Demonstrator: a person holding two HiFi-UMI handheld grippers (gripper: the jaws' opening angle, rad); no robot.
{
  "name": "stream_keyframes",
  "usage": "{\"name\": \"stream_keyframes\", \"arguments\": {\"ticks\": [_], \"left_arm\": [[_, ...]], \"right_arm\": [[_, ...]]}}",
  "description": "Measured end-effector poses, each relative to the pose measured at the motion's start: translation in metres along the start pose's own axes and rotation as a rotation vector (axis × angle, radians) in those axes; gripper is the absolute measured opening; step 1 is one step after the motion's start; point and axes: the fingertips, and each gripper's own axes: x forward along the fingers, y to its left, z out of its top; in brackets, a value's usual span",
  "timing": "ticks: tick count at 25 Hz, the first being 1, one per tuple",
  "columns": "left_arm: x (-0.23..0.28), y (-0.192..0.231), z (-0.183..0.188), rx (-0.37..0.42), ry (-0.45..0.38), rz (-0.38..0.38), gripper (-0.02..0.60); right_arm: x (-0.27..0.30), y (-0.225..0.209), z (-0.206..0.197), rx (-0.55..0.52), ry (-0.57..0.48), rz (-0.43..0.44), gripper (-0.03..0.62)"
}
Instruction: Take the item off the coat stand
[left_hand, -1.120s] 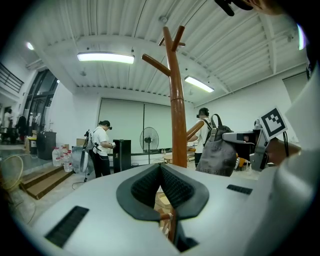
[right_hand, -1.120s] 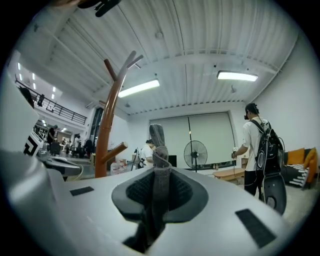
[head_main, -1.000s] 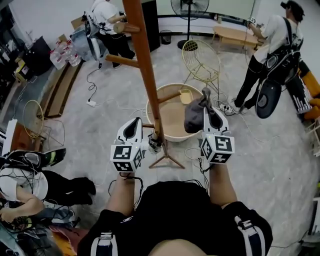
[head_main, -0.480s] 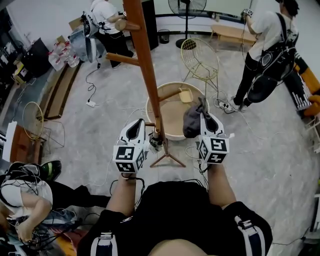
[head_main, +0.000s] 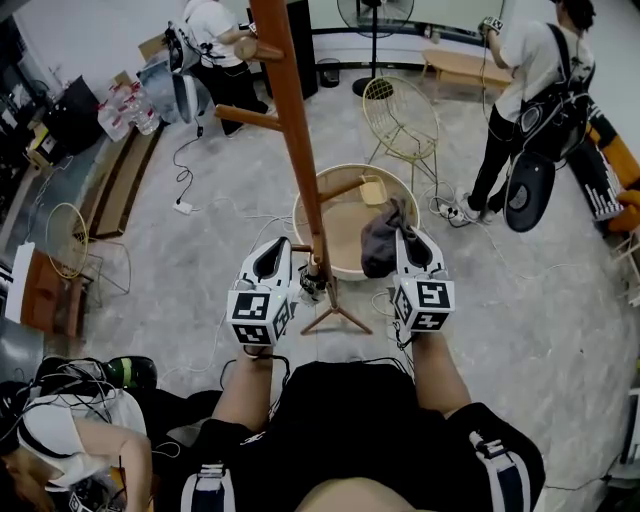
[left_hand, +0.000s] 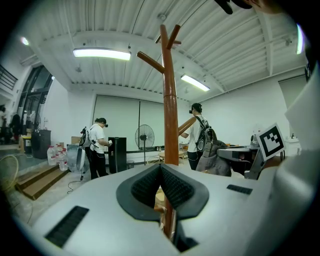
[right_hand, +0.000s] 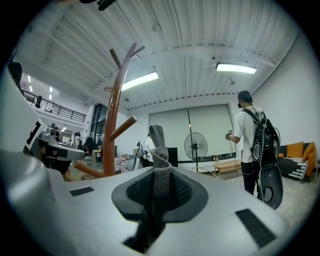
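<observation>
The brown wooden coat stand (head_main: 296, 130) rises between my two grippers, its feet (head_main: 335, 315) on the floor. A grey fabric item (head_main: 378, 240) hangs clear of the stand's pegs, over the round tub, with my right gripper (head_main: 408, 235) shut on its strap. In the right gripper view the grey strap (right_hand: 159, 145) stands pinched between the pads of my right gripper (right_hand: 161, 172), and the stand (right_hand: 112, 125) is off to the left. My left gripper (head_main: 268, 248) is shut and empty just left of the pole. In the left gripper view the pads of that left gripper (left_hand: 160, 170) meet in front of the pole (left_hand: 170, 110), with the grey item (left_hand: 215, 157) at the right.
A round beige tub (head_main: 385, 195) sits behind the stand's base. A wire chair (head_main: 400, 115) and a fan (head_main: 372, 20) stand farther back. People stand at the back left (head_main: 210, 45) and right (head_main: 530, 110); another crouches at the lower left (head_main: 60, 440). Cables (head_main: 190, 190) trail over the floor.
My right gripper has drawn the grey item slightly down and left, nearer my body. The left gripper has barely shifted. The people at the right and lower left have moved.
</observation>
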Motion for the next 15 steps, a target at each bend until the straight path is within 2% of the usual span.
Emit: {"name": "stream_keyframes", "arguments": {"ticks": [15], "left_arm": [[0.010,-0.014,0.003,0.002,0.007,0.006,0.017]], "right_arm": [[-0.001,-0.015,0.003,0.012,-0.003,0.020,0.049]]}}
